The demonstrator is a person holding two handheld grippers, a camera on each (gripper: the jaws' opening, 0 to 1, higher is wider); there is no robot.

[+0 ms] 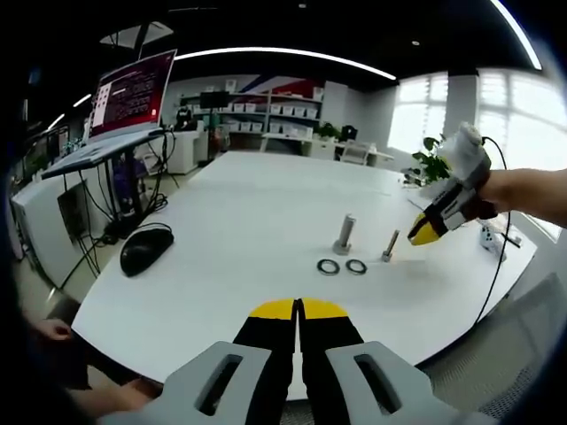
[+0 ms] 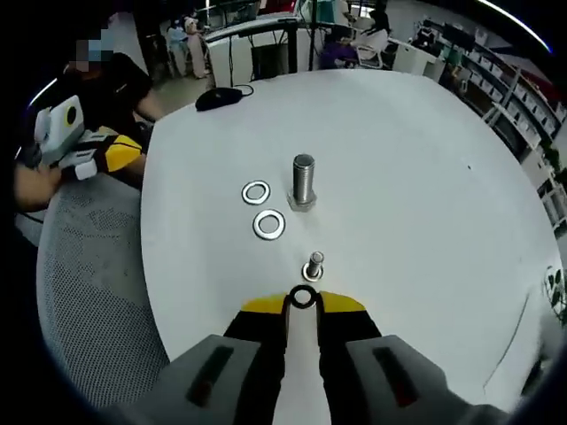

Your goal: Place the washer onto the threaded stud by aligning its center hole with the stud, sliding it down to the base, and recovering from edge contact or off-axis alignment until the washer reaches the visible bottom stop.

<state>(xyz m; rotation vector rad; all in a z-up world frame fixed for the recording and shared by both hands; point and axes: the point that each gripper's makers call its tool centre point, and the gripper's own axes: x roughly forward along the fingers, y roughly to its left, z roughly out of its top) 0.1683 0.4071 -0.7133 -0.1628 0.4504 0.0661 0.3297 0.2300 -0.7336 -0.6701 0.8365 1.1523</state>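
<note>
Two washers lying flat on the white table, just beside a thick upright bolt; a third washer pinched edge-on at the tips of the right claw, hole facing the camera. Directly ahead of that claw, very near but apart: the small threaded stud, standing upright on its base, long axis vertical. Seen from the left gripper view, same stud just beside the right claw, which hangs tilted toward it from the far side. Key relation: washer held on edge, stud axis upright, so hole axis and stud axis probably crossed rather than in line. Likely need: tip the washer flat, centre the hole above the stud top, then lower. Not yet threaded; bottom stop untouched. Left claw closed on nothing, jaws pressed together, hovering over the near table edge, well apart from the stud. Right arm plainly the nearer one. Off to the side, a black mouse and a laptop.
</note>
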